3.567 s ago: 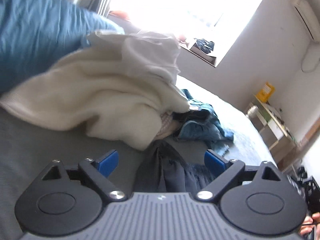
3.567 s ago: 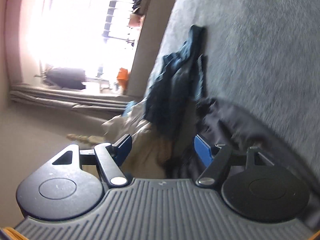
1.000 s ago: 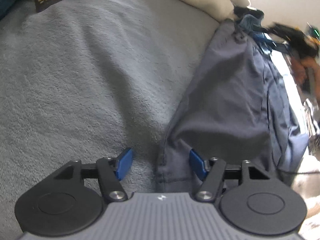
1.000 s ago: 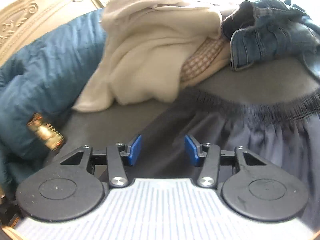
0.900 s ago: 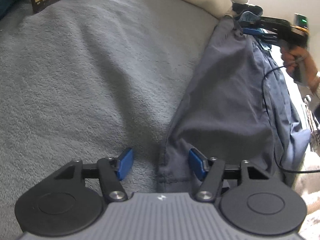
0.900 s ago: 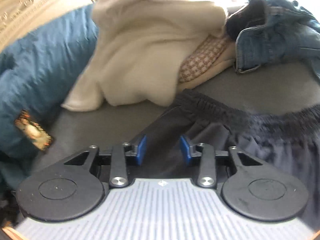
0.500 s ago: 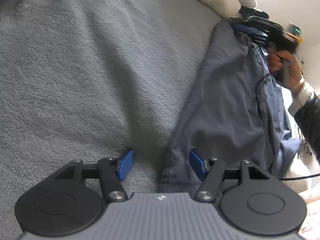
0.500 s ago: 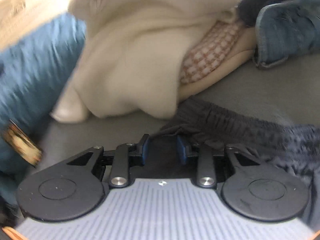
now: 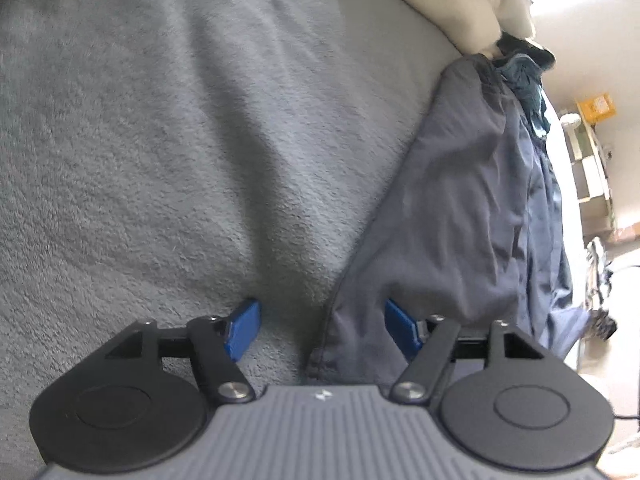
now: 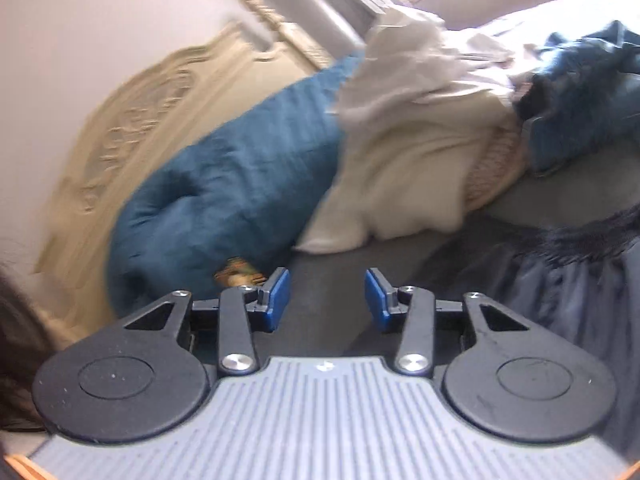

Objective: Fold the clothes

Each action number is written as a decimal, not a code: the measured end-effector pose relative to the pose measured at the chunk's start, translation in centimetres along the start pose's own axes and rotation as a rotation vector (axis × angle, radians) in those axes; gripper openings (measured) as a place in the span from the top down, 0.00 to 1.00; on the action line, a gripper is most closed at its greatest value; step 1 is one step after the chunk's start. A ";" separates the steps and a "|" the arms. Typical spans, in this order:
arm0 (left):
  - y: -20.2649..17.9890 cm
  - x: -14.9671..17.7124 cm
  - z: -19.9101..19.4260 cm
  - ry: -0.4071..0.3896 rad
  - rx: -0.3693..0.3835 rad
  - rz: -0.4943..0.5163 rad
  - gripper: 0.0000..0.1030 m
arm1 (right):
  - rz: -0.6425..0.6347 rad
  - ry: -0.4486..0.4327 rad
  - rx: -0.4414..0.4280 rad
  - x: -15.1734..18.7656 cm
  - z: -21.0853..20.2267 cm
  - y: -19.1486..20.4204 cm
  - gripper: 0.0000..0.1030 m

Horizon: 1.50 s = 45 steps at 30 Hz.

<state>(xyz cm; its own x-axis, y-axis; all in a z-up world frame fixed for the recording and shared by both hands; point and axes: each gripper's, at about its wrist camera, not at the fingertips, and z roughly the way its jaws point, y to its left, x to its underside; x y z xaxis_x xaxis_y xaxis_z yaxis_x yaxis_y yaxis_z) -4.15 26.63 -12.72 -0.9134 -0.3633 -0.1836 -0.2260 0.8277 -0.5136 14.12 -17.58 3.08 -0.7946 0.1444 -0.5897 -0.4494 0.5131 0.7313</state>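
Note:
A dark blue-grey garment (image 9: pixel 460 200) lies stretched out on the grey blanket (image 9: pixel 160 140). Its near hem corner sits between the blue pads of my left gripper (image 9: pixel 322 330). Those jaws are opening: the left pad rests on the bare blanket, clear of the cloth, and the right pad stands at the cloth's edge. In the right wrist view the garment's gathered waistband (image 10: pixel 568 240) lies low at the right. My right gripper (image 10: pixel 327 298) hovers to the left of it, jaws opening, with only blanket showing between the pads.
A cream clothes pile (image 10: pixel 400 168) and denim jeans (image 10: pixel 580 92) lie past the waistband. A teal quilt (image 10: pixel 240 168) leans on the carved headboard (image 10: pixel 140 112), with a small printed card (image 10: pixel 238 274) at its foot. A shelf (image 9: pixel 592 168) stands beyond the bed.
The right gripper closed on the waistband, then let go and drew up and away to the left. It has left the left wrist view. The left jaws widened slightly.

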 end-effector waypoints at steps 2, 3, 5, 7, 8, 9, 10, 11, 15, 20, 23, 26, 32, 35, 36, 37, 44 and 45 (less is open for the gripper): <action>-0.7 0.7 -0.5 -0.034 -0.019 0.010 0.32 | 0.044 0.011 -0.058 2.1 -0.9 1.3 0.58; -0.8 1.2 -0.8 -0.056 -0.023 -0.008 0.32 | 0.079 0.020 -0.085 3.5 -1.2 1.9 0.58; -0.3 2.5 -1.4 -0.083 -0.015 -0.100 0.33 | 0.188 0.066 -0.088 7.5 -1.5 2.6 0.58; 0.8 3.0 -1.9 -0.085 0.000 -0.165 0.34 | 0.310 0.135 -0.039 12.2 -1.2 2.6 0.58; 1.3 3.1 -2.2 -0.082 0.008 -0.187 0.36 | 0.373 0.174 0.000 14.6 -1.0 2.5 0.58; 1.7 3.1 -2.3 -0.080 0.012 -0.197 0.36 | 0.437 0.214 0.038 17.0 -0.8 2.3 0.58; 1.8 3.3 -2.3 -0.081 0.009 -0.179 0.36 | 0.497 0.253 0.077 19.4 -0.6 2.1 0.58; 2.0 3.8 -2.3 -0.086 0.007 -0.161 0.36 | 0.530 0.290 0.126 21.5 -0.2 1.9 0.57; 1.7 4.5 -2.3 -0.103 0.042 -0.170 0.38 | 0.639 0.369 0.308 26.7 1.3 0.4 0.57; 1.8 5.1 -1.6 -0.104 0.066 -0.207 0.43 | 0.717 0.260 0.401 27.5 0.5 -0.9 0.57; 2.5 5.2 -1.1 -0.115 0.070 -0.239 0.51 | 0.755 0.208 0.404 27.8 0.4 -1.9 0.57; 2.8 5.2 -0.1 -0.126 0.077 -0.272 0.60 | 0.826 0.190 0.355 29.0 0.8 -3.0 0.58; 3.1 5.3 0.3 -0.140 0.076 -0.299 0.69 | 0.828 0.252 0.318 29.8 2.0 -3.0 0.59; 3.2 5.6 0.5 -0.155 0.071 -0.315 0.75 | 0.812 0.279 0.313 30.0 2.8 -2.9 0.66; 3.2 5.7 0.4 -0.158 0.066 -0.315 0.81 | 0.804 0.282 0.316 30.1 2.5 -2.8 0.71; 3.0 5.8 0.4 -0.158 0.066 -0.312 0.83 | 0.795 0.286 0.319 30.2 2.3 -2.7 0.85; 2.9 5.6 -1.8 -0.197 0.179 -0.352 0.96 | 0.699 0.173 0.233 26.3 0.2 -0.9 0.99; 2.8 5.6 -2.3 -0.203 0.192 -0.353 0.96 | 0.694 0.149 0.211 25.6 -0.5 -0.7 0.99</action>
<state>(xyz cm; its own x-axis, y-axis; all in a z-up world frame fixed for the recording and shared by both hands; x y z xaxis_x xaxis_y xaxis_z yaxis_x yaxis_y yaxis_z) -10.65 27.89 -13.19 -0.7025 -0.7015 -0.1200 -0.4277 0.5509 -0.7167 -6.13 -14.61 -12.36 -0.9210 0.3865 0.0485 0.2533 0.4996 0.8284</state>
